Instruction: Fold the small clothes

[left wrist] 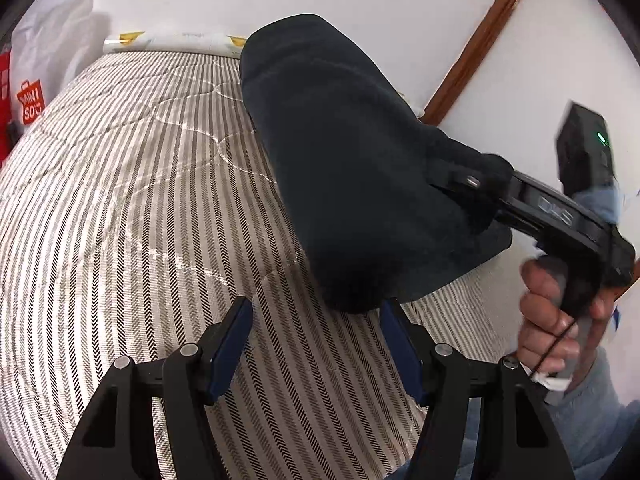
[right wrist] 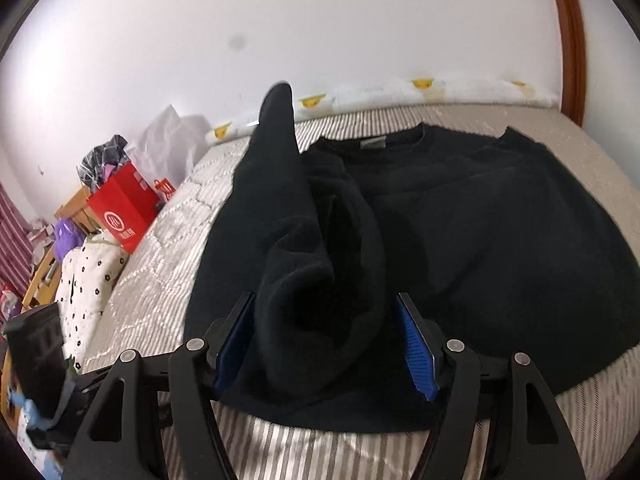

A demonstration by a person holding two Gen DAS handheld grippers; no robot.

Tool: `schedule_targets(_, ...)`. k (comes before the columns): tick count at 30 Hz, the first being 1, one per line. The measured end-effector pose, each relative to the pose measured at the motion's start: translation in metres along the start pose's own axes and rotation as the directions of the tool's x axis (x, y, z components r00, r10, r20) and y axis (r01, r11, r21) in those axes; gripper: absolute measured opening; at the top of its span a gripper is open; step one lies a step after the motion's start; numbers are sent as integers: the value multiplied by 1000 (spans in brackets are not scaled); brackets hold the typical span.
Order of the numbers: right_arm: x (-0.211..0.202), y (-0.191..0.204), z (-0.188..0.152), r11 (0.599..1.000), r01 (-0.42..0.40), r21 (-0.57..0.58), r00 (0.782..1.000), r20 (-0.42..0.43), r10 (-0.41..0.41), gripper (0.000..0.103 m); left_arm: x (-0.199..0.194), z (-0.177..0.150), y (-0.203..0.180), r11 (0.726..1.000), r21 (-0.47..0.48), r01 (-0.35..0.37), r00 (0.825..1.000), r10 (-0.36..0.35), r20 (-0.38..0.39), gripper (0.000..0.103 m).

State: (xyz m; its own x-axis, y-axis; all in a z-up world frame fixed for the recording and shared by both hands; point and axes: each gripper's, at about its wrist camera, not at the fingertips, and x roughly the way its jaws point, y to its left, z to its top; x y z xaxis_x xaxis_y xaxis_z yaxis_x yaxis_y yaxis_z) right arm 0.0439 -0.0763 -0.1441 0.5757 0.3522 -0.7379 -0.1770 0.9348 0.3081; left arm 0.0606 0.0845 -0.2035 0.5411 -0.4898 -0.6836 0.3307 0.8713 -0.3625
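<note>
- A bed (right wrist: 168,240) with a striped quilted cover stands against a white wall (right wrist: 320,40); a red bag (right wrist: 124,208) and clutter sit off its left side.
- A black sweatshirt (right wrist: 500,240) lies flat on the bed, collar toward the wall, its left part lifted into a bunched fold.
- The right claw (right wrist: 326,344) pinches that thick fold between its blue pads.
- The left claw (left wrist: 316,348) is spread, nothing between its pads, the hanging cloth just beyond its tips.
</note>
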Motion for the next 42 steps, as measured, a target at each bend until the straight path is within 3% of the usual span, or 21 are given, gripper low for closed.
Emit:
schedule_targets(4,13,7,13,1000,-10,-24,999,33,11,26,4,2,-8,1000,1,6,1000,-6,9,63)
schedule_targets(8,0,14,24,992,13,-122,994,107,0,17,13,7,-19,1000,-3,-7,1000,7,6,64)
schedule_targets(10,-24,15,29,981,49,-189,983,182,-14,16,18,10,-28,1000,7,-8,1000,8,1,64)
schedule_targets(14,-58,-10,41,971,155,-184,954,284,-99,16,33,19,-52,999,38,17,1000,-17,-9,64)
schedule_targets(23,-100,-123,56,961,278,10,904,334,-265,16,75,30,-110,989,147,31,998,-22,-61,63)
schedule_targets(26,-105,-162,51,943,324,72,891,313,-330,16,83,32,-123,986,165,32,998,-21,-66,63)
schedule_targets(28,-101,-183,42,938,333,96,895,279,-347,16,88,34,-130,985,171,34,998,-24,-61,63)
schedule_targets(32,-80,-219,20,942,296,159,930,178,-323,16,96,34,-142,982,186,-8,999,17,-48,63)
schedule_targets(36,-80,-219,9,943,301,141,932,167,-322,18,97,31,-142,982,187,0,999,9,-46,57)
schedule_targets(38,-82,-218,6,943,301,143,933,160,-322,22,95,30,-141,984,180,8,999,0,-45,49)
schedule_targets(39,-83,-219,4,942,301,150,933,158,-323,24,90,27,-141,984,180,9,999,-1,-43,48)
schedule_targets(41,-85,-221,0,932,322,164,927,147,-346,42,83,30,-132,984,179,4,1000,1,-26,39)
schedule_targets(42,-84,-224,-3,925,335,177,923,137,-361,46,81,31,-131,985,174,2,1000,1,-18,37)
